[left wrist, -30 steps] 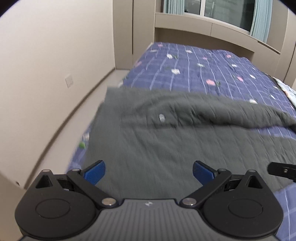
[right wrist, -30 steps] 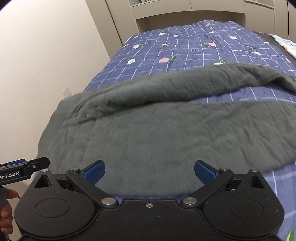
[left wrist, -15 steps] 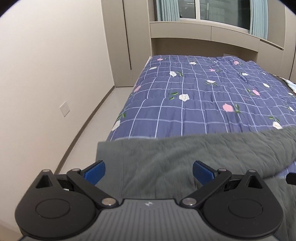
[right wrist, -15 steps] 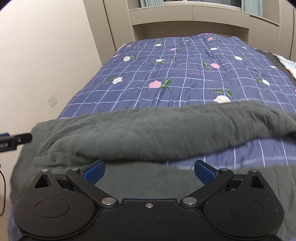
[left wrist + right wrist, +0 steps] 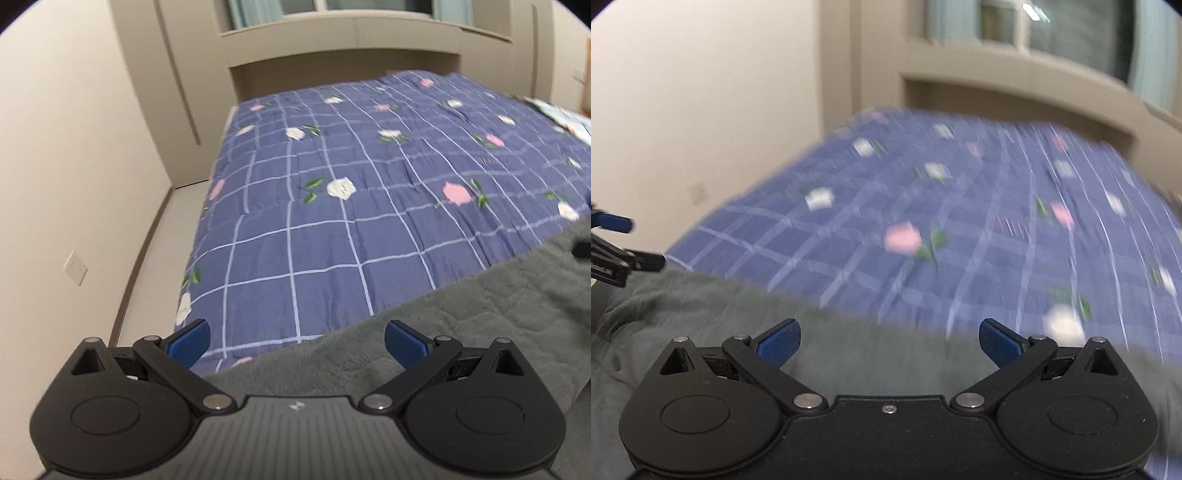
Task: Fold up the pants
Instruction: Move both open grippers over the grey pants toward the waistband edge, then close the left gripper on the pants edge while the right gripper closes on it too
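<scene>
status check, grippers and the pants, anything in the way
Left gripper open, empty. Right gripper open, empty. Grey pants lying loose on the bedspread, ungripped. Nothing in the way; right view blurred.

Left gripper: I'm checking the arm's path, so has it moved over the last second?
Yes. The left gripper pulled back and tilted up: the wall socket dropped lower in view.

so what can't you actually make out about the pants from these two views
- Pants, left wrist view: only one edge shows; the rest runs off the frame and under the left gripper.
- Pants, right wrist view: motion-blurred, and the right gripper body covers the near part.
- Legs, waistband and fold state: not discernible.
</scene>
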Tool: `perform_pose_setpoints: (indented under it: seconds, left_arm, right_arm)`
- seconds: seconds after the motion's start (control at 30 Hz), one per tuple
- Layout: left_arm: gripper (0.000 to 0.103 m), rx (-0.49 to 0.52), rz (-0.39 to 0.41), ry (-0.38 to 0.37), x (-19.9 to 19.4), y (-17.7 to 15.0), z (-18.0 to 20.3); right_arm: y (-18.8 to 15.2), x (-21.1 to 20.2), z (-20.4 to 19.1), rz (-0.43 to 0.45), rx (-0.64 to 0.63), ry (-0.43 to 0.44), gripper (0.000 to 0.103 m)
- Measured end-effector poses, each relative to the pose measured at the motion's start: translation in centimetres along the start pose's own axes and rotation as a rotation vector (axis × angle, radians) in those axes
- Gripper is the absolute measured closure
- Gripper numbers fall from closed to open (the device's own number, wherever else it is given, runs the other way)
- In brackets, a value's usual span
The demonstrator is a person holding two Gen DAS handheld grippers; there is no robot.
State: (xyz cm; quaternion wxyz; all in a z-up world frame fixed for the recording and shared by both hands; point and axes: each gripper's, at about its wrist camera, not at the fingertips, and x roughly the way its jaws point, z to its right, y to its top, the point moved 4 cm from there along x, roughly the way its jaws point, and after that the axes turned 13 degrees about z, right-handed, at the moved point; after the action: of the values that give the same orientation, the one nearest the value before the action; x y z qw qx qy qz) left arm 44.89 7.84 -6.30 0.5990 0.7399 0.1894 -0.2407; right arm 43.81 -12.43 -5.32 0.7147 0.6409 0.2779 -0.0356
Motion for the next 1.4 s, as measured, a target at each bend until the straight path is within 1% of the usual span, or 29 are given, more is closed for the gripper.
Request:
perform_pose_setpoints:
  seconds: [0.07,0.1,0.13,0.2,0.27,0.37,0.43,0.47,0.57,0.67,0.7,0.73,0.77,0.87,0.93,0.97,1.0,1.03,1.07,1.1,1.13,1.17,1.23,1.27,1.3,1.37,1.4]
  left_arm:
    - [0.0,0.024,-0.002,-0.022,0.7,-0.1,0.0]
    - [0.0,0.035,-0.006,-0.037,1.0,-0.1,0.0]
    - [0.0,0.048,-0.011,-0.061,1.4,-0.2,0.0]
    - [0.0,0.075,0.004,-0.146,1.9,-0.3,0.0]
    - [0.0,0.109,0.018,-0.219,2.2,-0.3,-0.1]
    - [0.0,0.188,-0.003,-0.275,3.2,-0.7,-0.1]
    - [0.0,0.218,-0.037,-0.293,4.1,-1.1,-0.2]
    - [0.0,0.215,-0.056,-0.295,4.5,-1.3,-0.4]
    - [0.0,0.158,-0.109,-0.314,5.9,-1.6,-1.2]
    - [0.001,0.068,-0.155,-0.353,7.0,-1.7,-2.0]
    - [0.004,0.045,-0.172,-0.372,7.1,-1.8,-2.1]
    - [0.012,0.024,-0.191,-0.396,7.4,-1.9,-2.1]
    - [0.016,0.012,-0.2,-0.414,7.3,-2.1,-2.2]
    - [0.026,0.018,-0.212,-0.418,7.1,-2.2,-2.0]
    - [0.037,0.024,-0.216,-0.426,6.8,-2.2,-1.8]
    - [0.04,0.03,-0.217,-0.429,6.6,-2.1,-1.6]
    - [0.046,0.04,-0.219,-0.427,6.4,-2.1,-1.5]
    - [0.052,0.048,-0.222,-0.421,6.4,-1.9,-1.2]
    - [0.056,0.053,-0.228,-0.412,6.3,-1.9,-1.1]
    - [0.062,0.056,-0.232,-0.403,6.1,-1.8,-0.9]
    - [0.068,0.058,-0.237,-0.393,6.0,-1.8,-0.8]
    - [0.072,0.059,-0.243,-0.384,5.8,-1.7,-0.8]
    - [0.084,0.065,-0.248,-0.374,5.5,-1.5,-0.6]
    - [0.086,0.072,-0.252,-0.371,5.3,-1.5,-0.5]
    - [0.089,0.079,-0.251,-0.364,5.1,-1.4,-0.4]
    - [0.092,0.09,-0.24,-0.347,4.4,-1.2,-0.2]
    - [0.094,0.1,-0.229,-0.343,4.1,-1.0,0.0]
  right_arm:
    - [0.3,1.2,0.6,0.036,-0.07,0.079,0.0]
    - [0.3,1.9,0.8,0.023,-0.099,0.133,0.0]
    - [0.1,2.7,1.0,-0.006,-0.122,0.191,0.0]
    - [-0.1,4.3,0.9,-0.092,-0.156,0.316,0.0]
    - [-0.4,5.6,0.8,-0.162,-0.193,0.395,0.0]
    - [-0.6,7.4,0.6,-0.192,-0.249,0.408,0.0]
    - [-0.8,8.5,0.5,-0.244,-0.226,0.414,0.0]
    - [-0.9,9.3,0.8,-0.288,-0.189,0.418,0.0]
    - [-1.4,10.6,1.4,-0.376,-0.109,0.425,0.0]
    - [-1.8,11.4,2.0,-0.427,-0.116,0.428,0.001]
    - [-2.0,11.3,2.4,-0.434,-0.096,0.43,0.001]
    - [-2.1,11.3,2.6,-0.436,-0.07,0.436,0.002]
    - [-2.2,10.9,2.7,-0.431,-0.06,0.433,0.005]
    - [-2.4,10.4,2.6,-0.417,-0.065,0.426,0.01]
    - [-2.3,10.1,2.7,-0.417,-0.071,0.426,0.016]
    - [-2.3,9.9,2.7,-0.416,-0.077,0.424,0.021]
    - [-2.2,9.7,2.8,-0.417,-0.077,0.421,0.026]
    - [-2.1,9.5,2.7,-0.417,-0.077,0.419,0.029]
    - [-2.0,9.3,2.7,-0.416,-0.08,0.415,0.034]
    - [-2.0,9.2,2.7,-0.415,-0.087,0.41,0.038]
    - [-2.0,9.2,2.7,-0.415,-0.096,0.404,0.04]
    - [-2.0,9.0,2.7,-0.415,-0.101,0.399,0.043]
    - [-2.0,8.7,2.7,-0.413,-0.105,0.396,0.048]
    - [-1.9,8.5,2.8,-0.412,-0.103,0.392,0.052]
    - [-1.9,8.4,2.9,-0.411,-0.1,0.386,0.059]
    - [-1.9,8.0,2.9,-0.405,-0.122,0.367,0.069]
    - [-1.8,7.8,2.8,-0.401,-0.139,0.363,0.077]
